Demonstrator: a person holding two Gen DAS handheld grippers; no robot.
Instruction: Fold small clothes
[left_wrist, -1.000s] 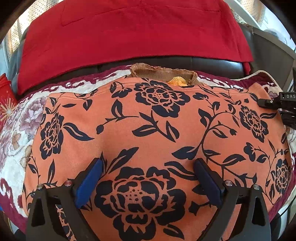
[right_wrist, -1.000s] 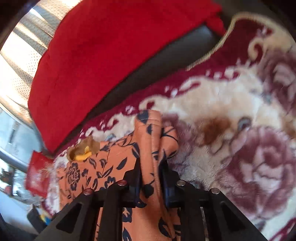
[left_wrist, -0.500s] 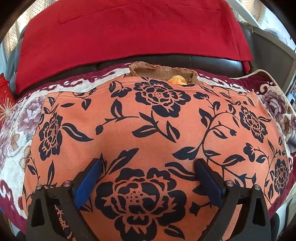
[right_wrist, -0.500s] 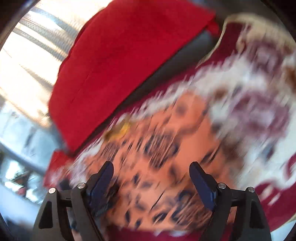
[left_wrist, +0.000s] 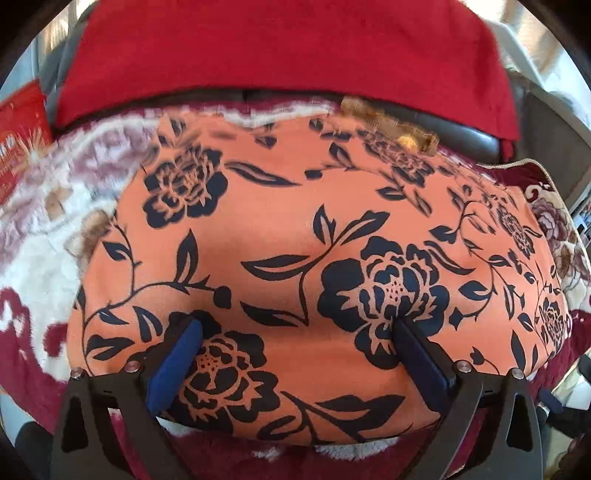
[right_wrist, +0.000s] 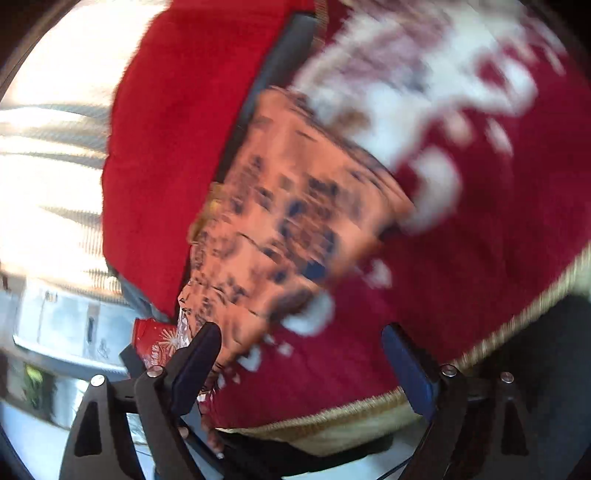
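An orange garment with a dark floral print (left_wrist: 295, 229) lies spread flat on a plush blanket, its brown trimmed edge (left_wrist: 388, 122) at the far side. My left gripper (left_wrist: 295, 325) is open low over the garment's near part, blue pads wide apart, gripping nothing. In the blurred right wrist view the same garment (right_wrist: 291, 221) lies ahead and to the left. My right gripper (right_wrist: 299, 332) has its jaws opening wide over the blanket, back from the cloth, with nothing between them.
The red and white floral blanket (left_wrist: 37, 266) covers a dark sofa seat (left_wrist: 465, 136); its gold-trimmed edge (right_wrist: 517, 321) hangs near my right gripper. A red cloth (left_wrist: 277, 48) drapes the backrest. A red box (left_wrist: 18, 133) sits at the far left.
My right gripper let go of the garment's corner, opened wide, rolled and pulled back toward the blanket's edge. My left gripper stayed open and slid left across the garment.
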